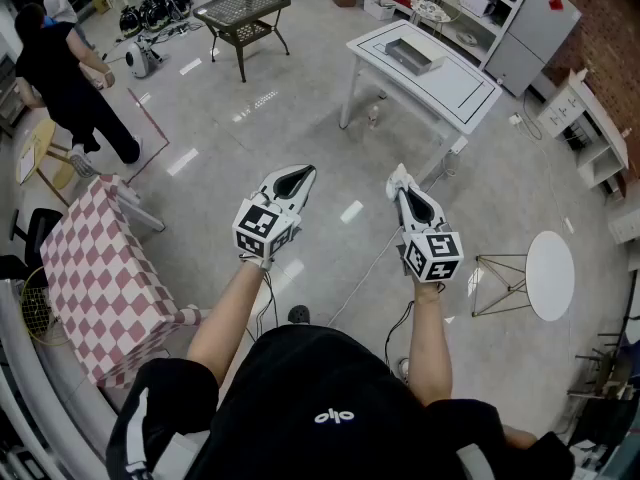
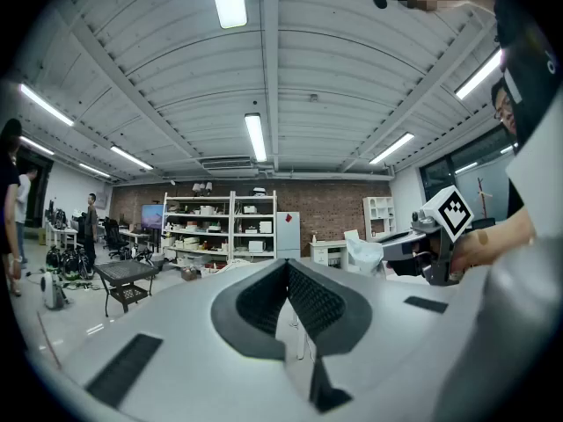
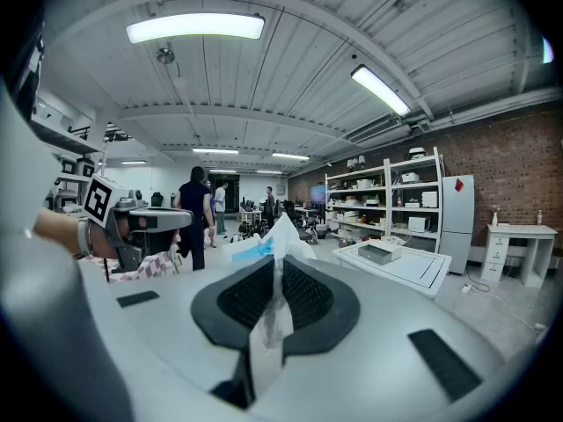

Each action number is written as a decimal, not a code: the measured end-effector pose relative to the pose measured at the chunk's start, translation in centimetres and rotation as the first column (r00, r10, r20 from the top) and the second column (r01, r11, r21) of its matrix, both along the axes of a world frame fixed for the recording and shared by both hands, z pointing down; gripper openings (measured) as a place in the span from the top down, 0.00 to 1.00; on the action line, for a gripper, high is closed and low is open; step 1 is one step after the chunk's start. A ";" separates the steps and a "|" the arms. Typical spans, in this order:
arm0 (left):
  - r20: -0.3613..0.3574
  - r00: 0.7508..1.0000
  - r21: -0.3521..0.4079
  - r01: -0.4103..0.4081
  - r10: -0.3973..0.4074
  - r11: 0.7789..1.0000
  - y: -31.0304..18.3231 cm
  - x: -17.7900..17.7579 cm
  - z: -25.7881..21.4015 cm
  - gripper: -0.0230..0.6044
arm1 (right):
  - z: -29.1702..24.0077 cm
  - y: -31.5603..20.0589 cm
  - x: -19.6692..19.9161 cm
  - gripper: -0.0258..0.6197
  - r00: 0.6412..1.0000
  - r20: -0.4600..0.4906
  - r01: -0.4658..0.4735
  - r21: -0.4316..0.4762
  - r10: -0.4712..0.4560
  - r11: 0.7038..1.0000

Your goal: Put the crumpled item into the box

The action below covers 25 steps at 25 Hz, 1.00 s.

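A crumpled white and clear wrapper with a blue patch (image 3: pixel 274 240) is pinched in my right gripper (image 3: pixel 275 269), which is shut on it. In the head view the wrapper (image 1: pixel 397 174) pokes out of the right gripper's (image 1: pixel 403 192) tip. A shallow grey box (image 1: pixel 414 56) lies on a white table (image 1: pixel 450 93) some way ahead across the floor; the right gripper view shows the box (image 3: pixel 383 253) too. My left gripper (image 1: pixel 297 176) is held level beside the right one, its jaws (image 2: pixel 287 267) shut with nothing between them.
A red-and-white checkered table (image 1: pixel 95 288) stands close on my left. Further off are a dark mesh table (image 1: pixel 243 10), a round white side table (image 1: pixel 550 273) on the right and shelving at the back. A person in black (image 1: pixel 70 78) stands far left. A cable runs across the floor.
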<state>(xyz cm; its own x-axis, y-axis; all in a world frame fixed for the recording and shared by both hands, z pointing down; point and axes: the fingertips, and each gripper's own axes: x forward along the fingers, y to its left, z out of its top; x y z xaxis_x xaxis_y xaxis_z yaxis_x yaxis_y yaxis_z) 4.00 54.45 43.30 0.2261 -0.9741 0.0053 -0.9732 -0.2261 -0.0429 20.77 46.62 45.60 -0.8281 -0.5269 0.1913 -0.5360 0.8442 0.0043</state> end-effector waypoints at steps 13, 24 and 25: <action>-0.016 0.999 -0.005 -0.031 0.031 0.999 -2.9 -4.2 0.3 0.96 | 0.7 -2.3 -4.2 0.90 1.000 -0.013 -0.025 -0.020 0.024 1.000; -0.023 0.996 -0.033 -0.082 0.082 0.996 -7.4 -8.0 1.5 0.96 | 1.1 -6.0 -8.0 0.90 0.998 -0.016 -0.065 -0.022 0.064 0.998; -0.023 0.996 -0.035 -0.085 0.084 0.996 -8.1 -8.2 1.6 0.96 | 1.2 -6.6 -8.2 0.90 0.998 -0.018 -0.066 -0.022 0.065 0.998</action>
